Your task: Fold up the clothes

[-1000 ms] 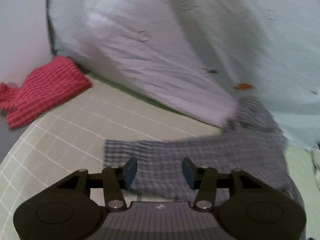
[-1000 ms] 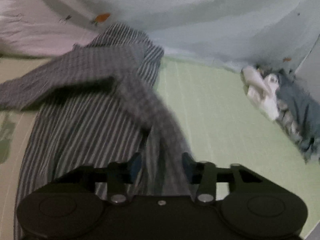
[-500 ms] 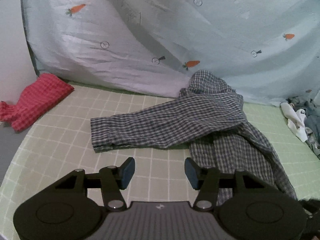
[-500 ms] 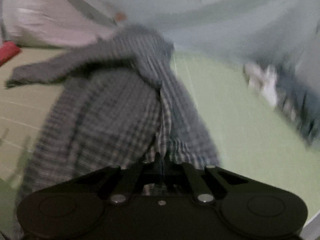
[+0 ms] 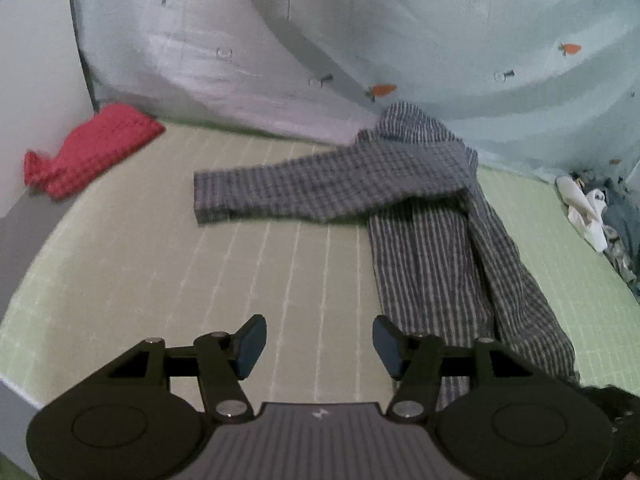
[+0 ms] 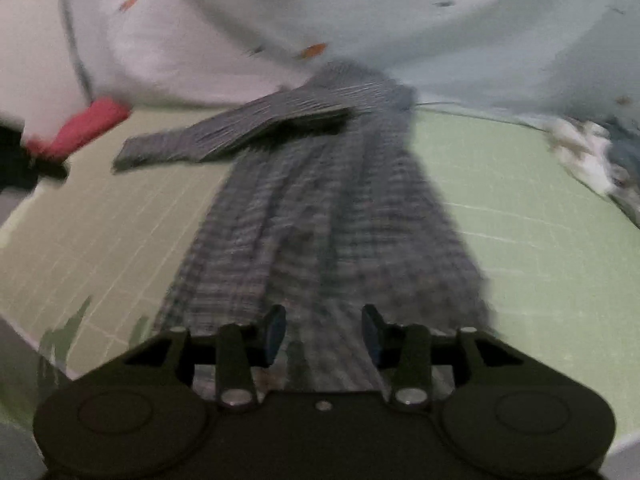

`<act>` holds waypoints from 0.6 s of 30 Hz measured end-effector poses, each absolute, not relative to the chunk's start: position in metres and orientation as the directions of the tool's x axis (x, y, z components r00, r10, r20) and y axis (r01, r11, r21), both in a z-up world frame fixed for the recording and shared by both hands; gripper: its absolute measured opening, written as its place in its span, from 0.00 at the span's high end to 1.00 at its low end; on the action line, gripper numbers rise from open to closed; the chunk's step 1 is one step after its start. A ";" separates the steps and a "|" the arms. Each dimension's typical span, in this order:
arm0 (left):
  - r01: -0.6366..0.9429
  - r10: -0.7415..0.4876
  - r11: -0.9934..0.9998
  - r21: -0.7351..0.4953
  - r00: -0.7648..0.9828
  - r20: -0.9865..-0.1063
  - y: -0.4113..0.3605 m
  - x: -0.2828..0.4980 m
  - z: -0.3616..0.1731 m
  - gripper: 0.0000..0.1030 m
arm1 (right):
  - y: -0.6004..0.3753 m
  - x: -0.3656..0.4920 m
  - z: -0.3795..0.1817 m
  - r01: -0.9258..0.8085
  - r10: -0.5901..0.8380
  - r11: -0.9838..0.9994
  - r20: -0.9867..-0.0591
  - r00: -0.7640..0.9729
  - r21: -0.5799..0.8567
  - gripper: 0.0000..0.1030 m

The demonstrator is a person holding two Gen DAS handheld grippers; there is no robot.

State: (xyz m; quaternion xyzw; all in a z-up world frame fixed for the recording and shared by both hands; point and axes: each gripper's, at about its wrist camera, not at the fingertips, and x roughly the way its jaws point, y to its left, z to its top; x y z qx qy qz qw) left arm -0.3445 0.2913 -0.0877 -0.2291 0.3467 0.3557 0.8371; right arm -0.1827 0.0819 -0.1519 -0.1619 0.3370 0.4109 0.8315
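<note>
Both grippers released: left gripper (image 5: 316,344) over green gridded mat (image 5: 168,272), right gripper (image 6: 323,332) over grey-blue checked long-sleeved shirt (image 6: 320,208). Next: pinch outstretched sleeve cuff (image 5: 212,196), fold across body, keep flat.

Left wrist view: we look low over the green grid mat (image 5: 120,280), facing the carrot-print sheet (image 5: 440,32). Right wrist view: closer, directly above the plaid shirt (image 6: 320,220), same heading. Both share shirt, red cloth (image 5: 88,156), sheet, and mat.
</note>
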 end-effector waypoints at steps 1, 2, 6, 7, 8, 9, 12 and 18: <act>-0.754 0.430 0.641 -0.142 0.507 -0.747 0.288 -0.344 -0.089 0.42 | 0.068 -0.177 -0.151 -0.761 0.561 0.648 -0.686 0.464 0.015 0.59; -0.754 0.423 0.640 -0.148 0.507 -0.751 0.284 -0.343 -0.090 0.42 | 0.056 -0.171 -0.151 -0.730 0.544 0.683 -0.685 0.484 0.027 0.59; -0.741 0.383 0.648 -0.178 0.519 -0.764 0.266 -0.335 -0.093 0.42 | 0.012 -0.149 -0.159 -0.623 0.486 0.777 -0.712 0.507 0.087 0.59; -0.733 0.367 0.654 -0.189 0.526 -0.767 0.260 -0.331 -0.094 0.42 | 0.004 -0.146 -0.162 -0.609 0.477 0.788 -0.719 0.505 0.095 0.61; -0.724 0.349 0.660 -0.202 0.533 -0.771 0.254 -0.326 -0.094 0.42 | -0.002 -0.143 -0.164 -0.603 0.471 0.792 -0.725 0.503 0.096 0.61; -0.712 0.324 0.668 -0.217 0.540 -0.777 0.247 -0.321 -0.096 0.42 | -0.006 -0.140 -0.167 -0.610 0.468 0.787 -0.728 0.500 0.087 0.63; -0.688 0.265 0.684 -0.242 0.543 -0.797 0.227 -0.304 -0.103 0.42 | -0.014 -0.131 -0.174 -0.641 0.474 0.764 -0.737 0.481 0.074 0.70; -0.665 0.162 0.687 -0.292 0.532 -0.831 0.189 -0.273 -0.132 0.42 | -0.034 -0.113 -0.186 -0.679 0.500 0.728 -0.751 0.432 0.094 0.74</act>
